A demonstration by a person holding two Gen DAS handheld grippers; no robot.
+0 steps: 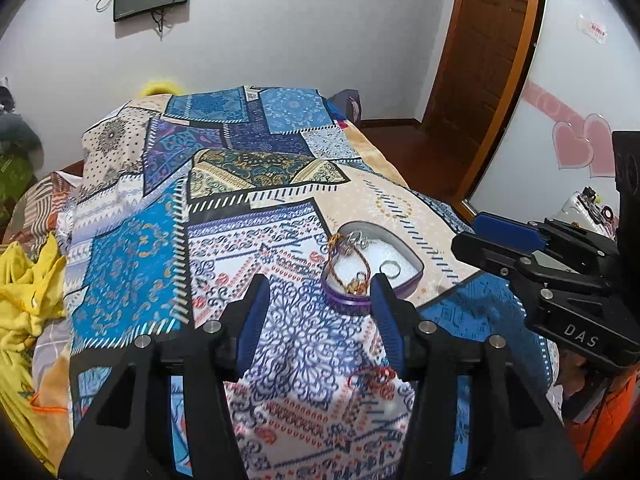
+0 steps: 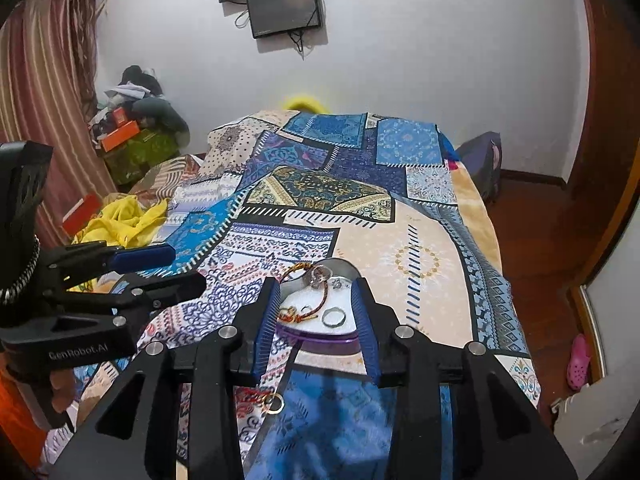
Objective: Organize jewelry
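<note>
A purple heart-shaped tin with a white lining lies open on the patterned bedspread. Inside it are a brown cord bracelet, a silver ring and a silver pendant. A red cord with a gold ring lies loose on the bedspread, nearer than the tin. My left gripper is open, left of the tin, holding nothing. My right gripper is open above the tin's near side, its pads not touching anything.
A crumpled yellow cloth lies at the bed's left side. Boxes and clothes are piled by the curtain. The bed's right edge drops to a wooden floor with a pink shoe. A wooden door stands at the right.
</note>
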